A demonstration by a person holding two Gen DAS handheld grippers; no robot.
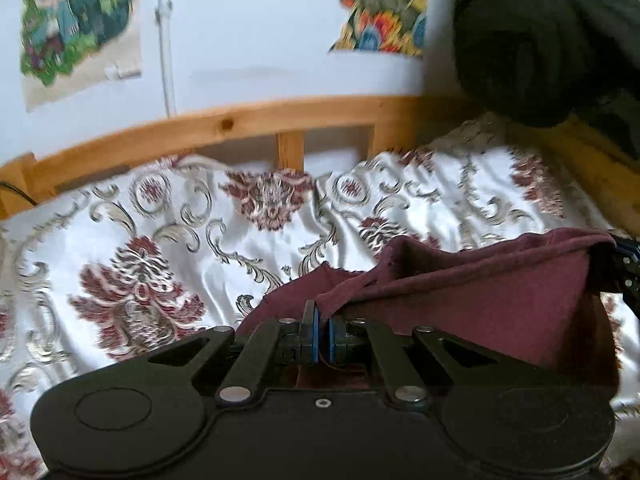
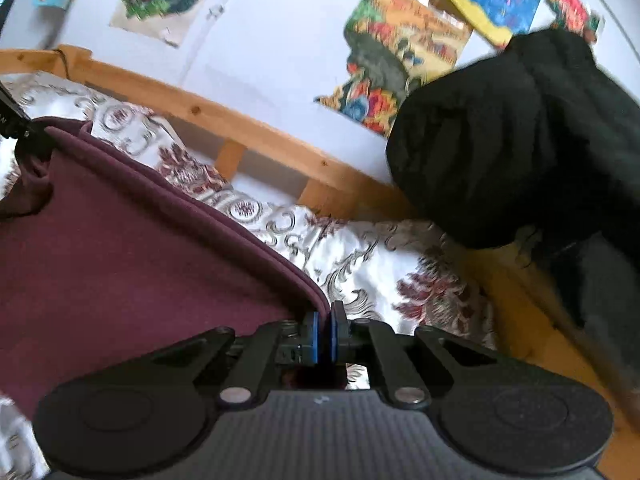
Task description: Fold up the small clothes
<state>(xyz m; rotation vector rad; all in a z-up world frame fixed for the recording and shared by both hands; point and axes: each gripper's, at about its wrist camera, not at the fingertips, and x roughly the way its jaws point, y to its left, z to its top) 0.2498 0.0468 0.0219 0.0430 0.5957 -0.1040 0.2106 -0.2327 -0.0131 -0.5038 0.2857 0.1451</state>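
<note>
A small maroon garment (image 1: 472, 292) is held stretched above the bed between both grippers. My left gripper (image 1: 323, 320) is shut on one corner of its edge. In the left wrist view the right gripper (image 1: 624, 264) shows at the far right, at the garment's other corner. My right gripper (image 2: 323, 320) is shut on the hemmed edge of the garment (image 2: 120, 248), which runs taut up and left to the left gripper (image 2: 12, 120). The cloth below the edge hangs down; its lower part is hidden by the gripper bodies.
The bed has a white bedspread with maroon floral pattern (image 1: 180, 248). A wooden bed rail (image 1: 240, 124) runs along a white wall with colourful pictures (image 2: 404, 52). A large black fabric mass (image 2: 520, 140) sits at the right end of the bed.
</note>
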